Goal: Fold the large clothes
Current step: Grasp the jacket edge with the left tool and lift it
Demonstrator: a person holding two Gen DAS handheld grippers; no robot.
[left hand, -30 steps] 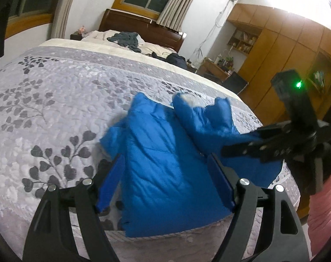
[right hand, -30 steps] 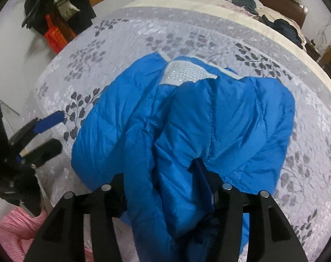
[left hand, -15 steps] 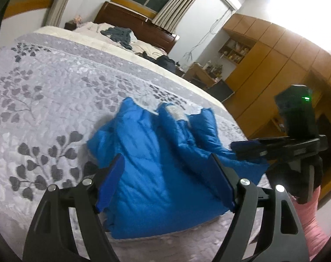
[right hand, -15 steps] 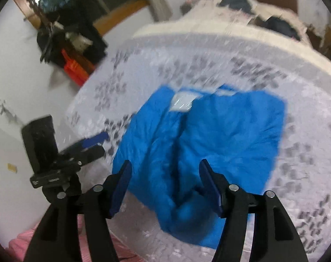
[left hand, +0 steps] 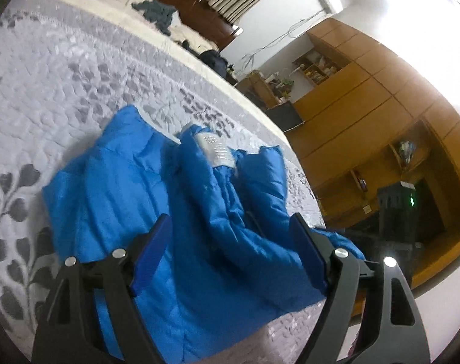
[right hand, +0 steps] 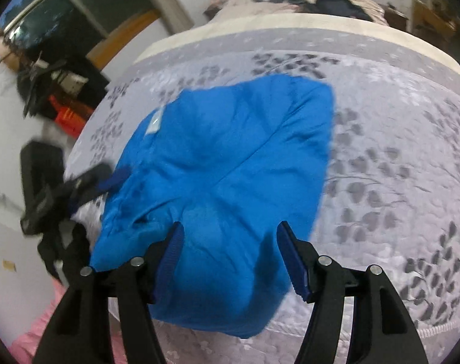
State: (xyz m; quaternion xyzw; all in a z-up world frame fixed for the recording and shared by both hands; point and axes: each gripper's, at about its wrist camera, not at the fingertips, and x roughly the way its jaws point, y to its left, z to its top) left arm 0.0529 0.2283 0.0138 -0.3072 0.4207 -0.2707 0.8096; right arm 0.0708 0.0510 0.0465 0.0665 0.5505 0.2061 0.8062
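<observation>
A blue puffy jacket (left hand: 157, 200) lies partly folded on the grey leaf-patterned bedspread (left hand: 48, 69), near the bed's foot edge. A white label (left hand: 214, 148) shows at its collar. My left gripper (left hand: 230, 251) hovers open just above the jacket's near part, with nothing between its blue pads. In the right wrist view the jacket (right hand: 223, 176) is a rounded bundle. My right gripper (right hand: 231, 257) stands open over its near edge, holding nothing. The left gripper (right hand: 78, 188) appears blurred at the jacket's left side. The right gripper's body (left hand: 396, 209), with a green light, sits dark at the right.
Dark clothes (left hand: 157, 15) lie on the pillows by the wooden headboard. Wooden wardrobes (left hand: 381, 97) and a cluttered desk (left hand: 260, 85) stand past the bed's right side. An orange item (right hand: 69, 115) sits among clutter by the left wall. Pink fabric (right hand: 26, 342) shows at lower left.
My right gripper, shut on jacket fabric a second ago, has opened and drawn back. The folded flap now lies flat. Both cameras have swung, and the left gripper stayed open.
</observation>
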